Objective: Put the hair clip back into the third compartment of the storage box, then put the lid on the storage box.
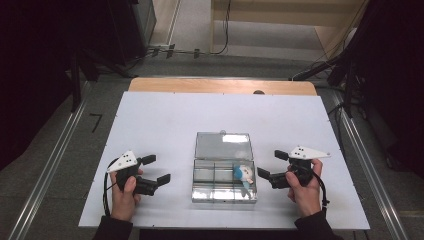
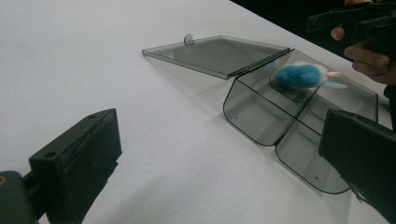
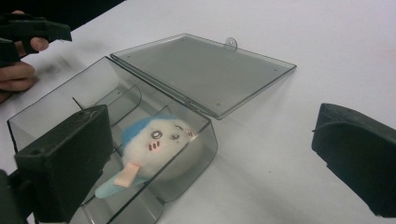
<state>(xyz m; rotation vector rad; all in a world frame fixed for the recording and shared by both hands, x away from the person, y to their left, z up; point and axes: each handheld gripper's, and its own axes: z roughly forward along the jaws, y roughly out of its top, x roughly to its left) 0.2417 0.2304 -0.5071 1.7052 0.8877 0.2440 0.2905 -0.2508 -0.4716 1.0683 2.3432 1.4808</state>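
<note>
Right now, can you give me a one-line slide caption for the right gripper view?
Open right tool beside the clear box, lid flat on the table, plush toy in its near compartment.

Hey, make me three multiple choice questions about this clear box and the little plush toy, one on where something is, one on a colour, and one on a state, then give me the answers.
1. Where does the plush toy lie?
A. In a compartment of the clear box on the side nearer the right tool
B. On the box's lid
C. On the white table beside the left tool

2. What colour is the top of the toy's head?
A. Red
B. Blue
C. Green

3. How is the lid?
A. Shut and latched
B. Taken off and set aside
C. Swung open, lying flat on the table behind the box

Answers:
1 A, the toy sits inside the box, at the end by the right tool.
2 B, both tool views show a blue cap on a white face.
3 C, the lid lies flat, joined at the hinge.
</note>
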